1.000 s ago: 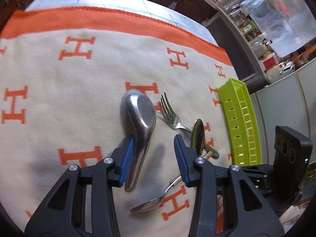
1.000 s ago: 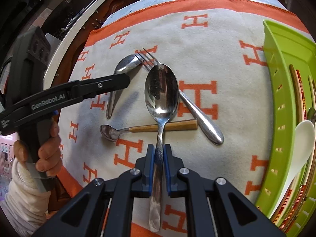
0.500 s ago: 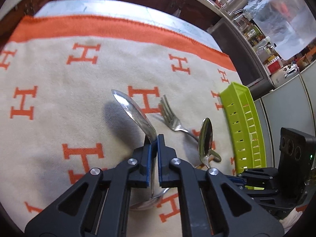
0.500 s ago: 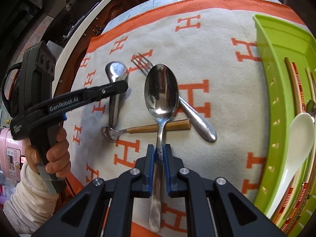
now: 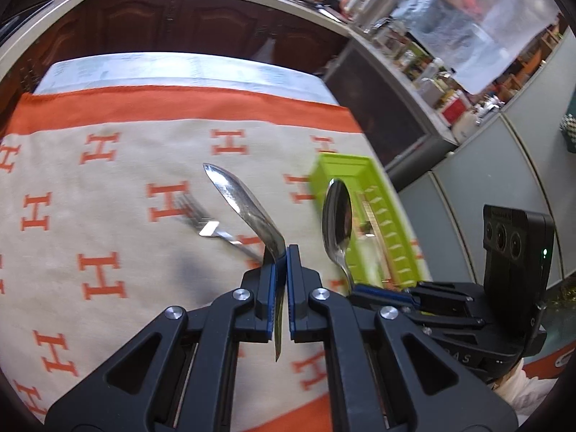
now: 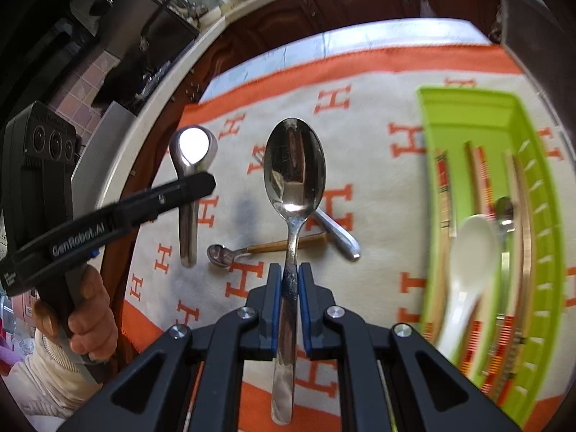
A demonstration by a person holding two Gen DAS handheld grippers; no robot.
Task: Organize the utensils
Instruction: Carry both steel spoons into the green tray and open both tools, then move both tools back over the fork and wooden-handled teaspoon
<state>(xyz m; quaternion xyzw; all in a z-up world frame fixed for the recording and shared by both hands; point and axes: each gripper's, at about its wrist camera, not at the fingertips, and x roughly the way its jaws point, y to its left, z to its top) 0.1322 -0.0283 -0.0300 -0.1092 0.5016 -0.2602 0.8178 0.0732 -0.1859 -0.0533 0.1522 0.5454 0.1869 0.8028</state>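
Note:
My left gripper is shut on the handle of a steel soup spoon and holds it above the cloth; it also shows in the right wrist view. My right gripper is shut on a steel tablespoon, lifted, bowl forward; it shows in the left wrist view. A fork lies on the cloth, its handle crossing a small wooden-handled spoon. The green tray at the right holds a white ceramic spoon and chopsticks.
An orange-bordered cream cloth with H marks covers the table. Dark wooden cabinets and a cluttered counter stand beyond the far edge. The person's hand holds the left gripper at the table's left edge.
My left gripper shut on the soup spoon and lifted it off the cloth. My right gripper rose higher with the tablespoon. Both views tilted up toward the cabinets.

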